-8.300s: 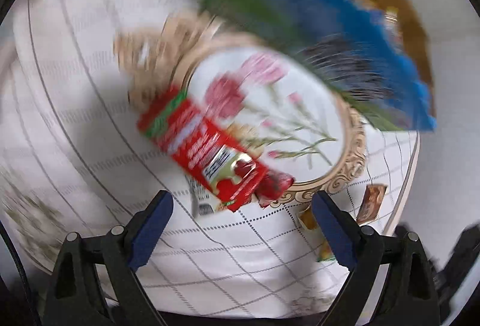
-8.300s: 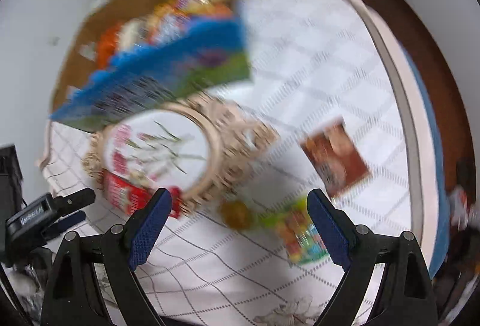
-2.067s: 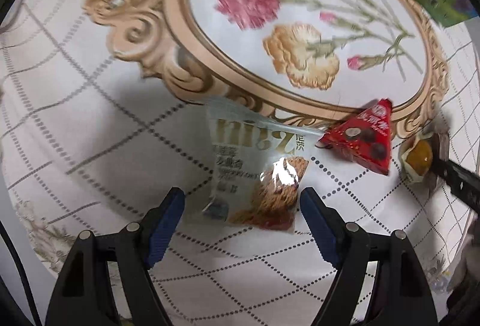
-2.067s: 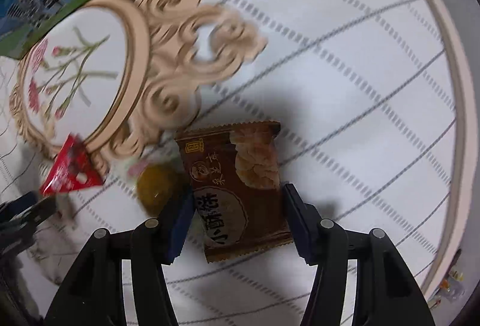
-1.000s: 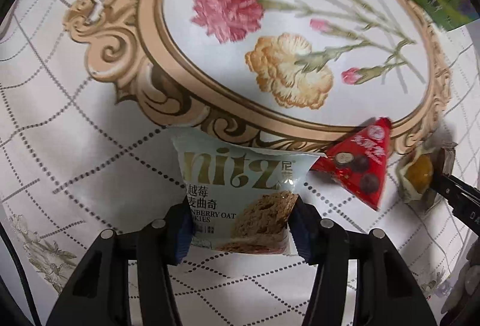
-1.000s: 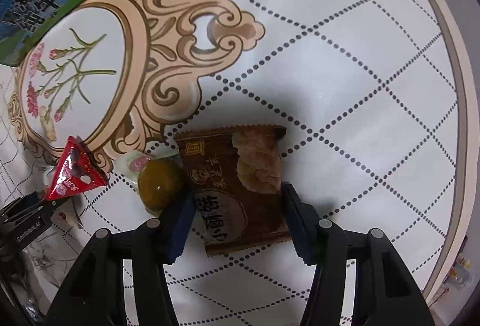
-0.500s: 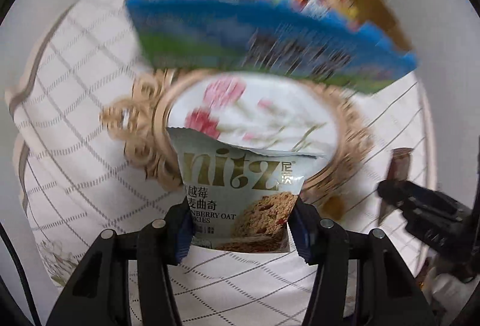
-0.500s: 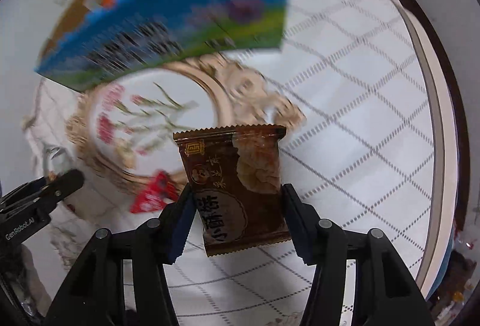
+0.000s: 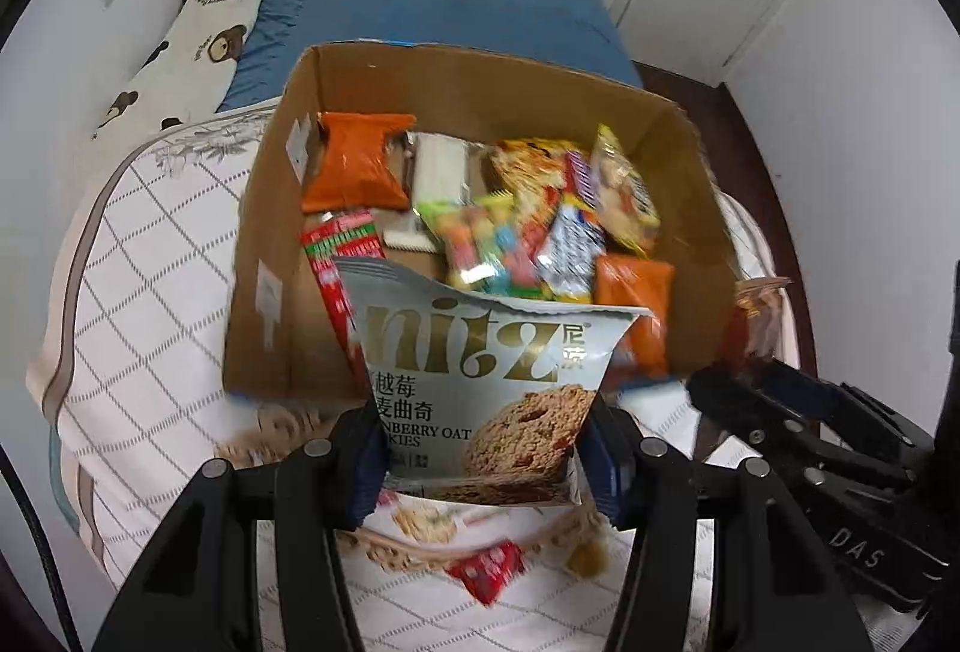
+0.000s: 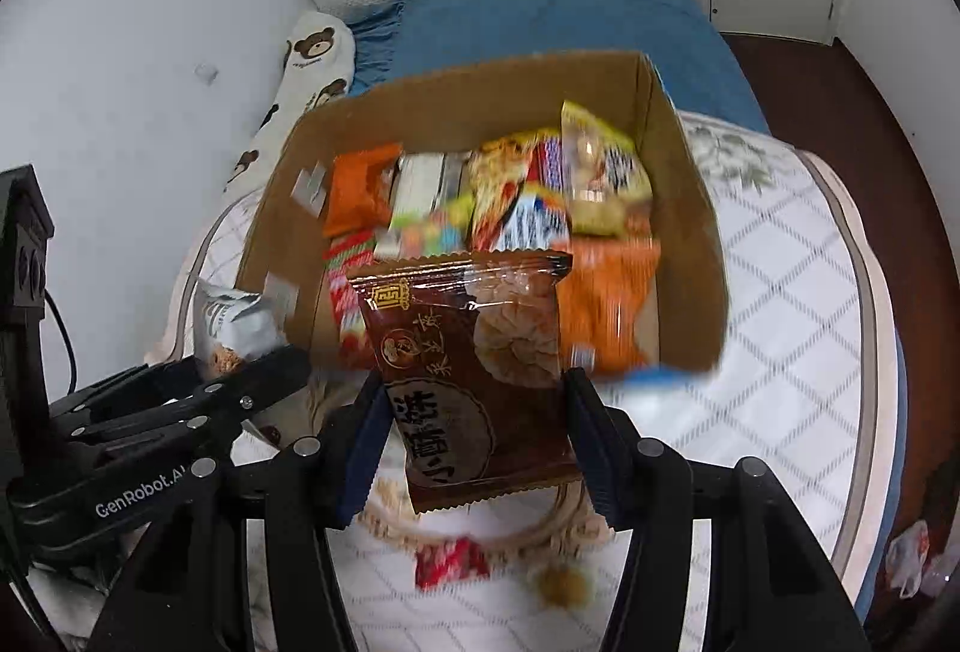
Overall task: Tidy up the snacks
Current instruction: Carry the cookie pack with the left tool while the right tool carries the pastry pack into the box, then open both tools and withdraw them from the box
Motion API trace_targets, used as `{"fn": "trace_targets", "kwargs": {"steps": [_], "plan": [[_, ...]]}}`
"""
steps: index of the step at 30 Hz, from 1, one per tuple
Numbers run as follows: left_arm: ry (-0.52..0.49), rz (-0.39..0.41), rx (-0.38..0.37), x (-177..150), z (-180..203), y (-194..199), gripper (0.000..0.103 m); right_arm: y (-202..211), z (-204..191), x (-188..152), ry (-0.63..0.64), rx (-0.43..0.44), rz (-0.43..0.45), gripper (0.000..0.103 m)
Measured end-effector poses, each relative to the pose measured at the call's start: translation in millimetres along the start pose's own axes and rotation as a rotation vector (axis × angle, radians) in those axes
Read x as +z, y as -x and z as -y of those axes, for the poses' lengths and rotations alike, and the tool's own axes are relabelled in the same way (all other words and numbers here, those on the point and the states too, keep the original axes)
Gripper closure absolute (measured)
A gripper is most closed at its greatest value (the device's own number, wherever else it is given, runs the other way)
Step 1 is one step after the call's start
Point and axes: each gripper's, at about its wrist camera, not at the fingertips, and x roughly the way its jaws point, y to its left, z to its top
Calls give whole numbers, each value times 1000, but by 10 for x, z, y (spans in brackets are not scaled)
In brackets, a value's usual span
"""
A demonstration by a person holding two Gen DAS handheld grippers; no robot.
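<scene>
My left gripper (image 9: 483, 457) is shut on a silver oat cookie packet (image 9: 480, 388) and holds it up in front of the cardboard box (image 9: 480, 93), which is full of several snack packets. My right gripper (image 10: 474, 442) is shut on a brown pastry packet (image 10: 474, 370), also raised before the box (image 10: 480, 93). In the right wrist view the left gripper (image 10: 228, 370) with its silver packet (image 10: 231, 322) sits at the left. In the left wrist view the right gripper (image 9: 744, 388) is at the right. A red triangular candy (image 9: 486, 577) and a small yellow sweet (image 9: 588, 553) lie on the quilt below.
The box stands on a white quilted bedspread (image 9: 120, 292) with a floral medallion (image 10: 480, 538). Behind it are a blue sheet (image 9: 450, 3), a bear-print pillow (image 9: 180, 45) and white walls. Dark floor (image 10: 870, 111) runs along the bed's right side.
Both grippers have closed on their packets, lifted them off the quilt and swung up toward the open box. The red candy and yellow sweet stay on the quilt.
</scene>
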Motion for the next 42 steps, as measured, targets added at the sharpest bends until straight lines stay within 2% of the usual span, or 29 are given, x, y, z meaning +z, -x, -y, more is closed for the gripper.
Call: {"fn": "trace_targets", "kwargs": {"steps": [6, 14, 16, 17, 18, 19, 21, 26, 33, 39, 42], "plan": [[62, -124, 13, 454, -289, -531, 51, -547, 42, 408, -4, -38, -72, 44], [99, -240, 29, 630, -429, -1077, 51, -1118, 131, 567, -39, -42, -192, 42], [91, -257, 37, 624, -424, -1162, 51, -1244, 141, 543, -40, -46, -240, 29], [89, -267, 38, 615, -424, -1196, 50, -1296, 155, 521, -38, -62, -254, 15], [91, -275, 37, 607, -438, -1232, 42, -1322, 166, 515, -36, -71, -256, 9], [95, -276, 41, 598, -455, -1253, 25, -1342, 182, 508, -37, -80, -260, 9], [91, -268, 57, 591, -475, -1265, 14, -1380, 227, 499, -49, -83, -270, 9], [74, -266, 73, 569, -471, -1269, 14, -1396, 287, 475, -49, -100, -268, 9], [55, -214, 112, 502, -424, -1110, 14, -1240, 309, 509, -41, -142, -224, 8], [36, -113, 139, 421, -339, -746, 14, -950, 313, 482, -21, -187, -153, 9], [15, -48, 159, 273, -279, -497, 14, -787, 311, 451, -13, -200, -113, 8]]}}
